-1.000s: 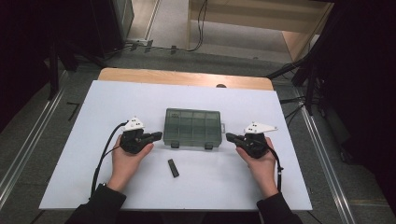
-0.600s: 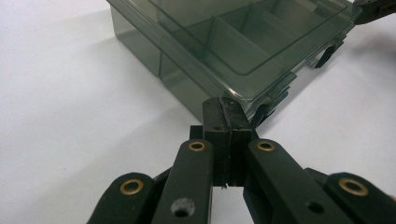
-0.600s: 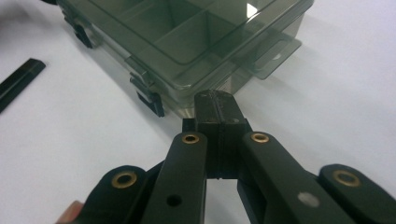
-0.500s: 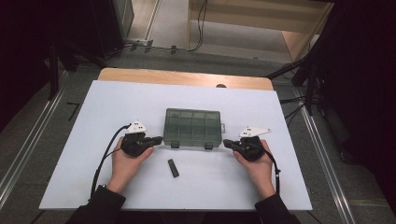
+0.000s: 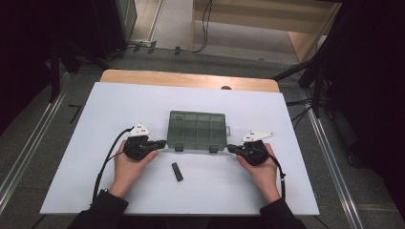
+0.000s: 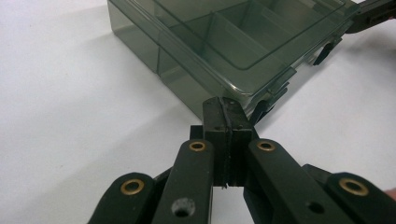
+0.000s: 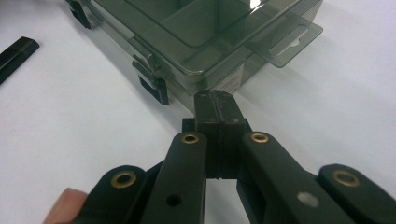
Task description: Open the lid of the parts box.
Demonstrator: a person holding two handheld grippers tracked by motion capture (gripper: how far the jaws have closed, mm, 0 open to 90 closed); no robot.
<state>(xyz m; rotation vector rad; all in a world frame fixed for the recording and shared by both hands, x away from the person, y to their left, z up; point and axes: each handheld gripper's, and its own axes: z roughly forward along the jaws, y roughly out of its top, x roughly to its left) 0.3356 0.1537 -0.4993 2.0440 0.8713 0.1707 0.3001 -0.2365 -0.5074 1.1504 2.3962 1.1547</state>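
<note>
A smoky-green clear compartment box point(image 5: 197, 130) with a closed lid lies mid-table, its two dark latches facing the person. My left gripper point(image 5: 163, 142) rests on the table at the box's near left corner, jaws pressed together with nothing between them; in the left gripper view its tips point(image 6: 225, 108) almost touch the box point(image 6: 224, 42) beside a latch point(image 6: 261, 108). My right gripper point(image 5: 229, 148) lies at the near right corner, also shut and empty; its tips point(image 7: 215, 100) sit close under the box point(image 7: 205, 37) near the other latch point(image 7: 154, 84).
A small black stick point(image 5: 177, 171) lies on the white table point(image 5: 86, 143) just in front of the box, between the hands; it also shows at the left edge point(image 7: 16, 53) of the right gripper view. Cables trail from both grippers. Wooden table edge point(image 5: 191, 78) at the back.
The right gripper has slid a little left and nearer, from beside the box's right end to its near right corner. The left gripper has stayed put.
</note>
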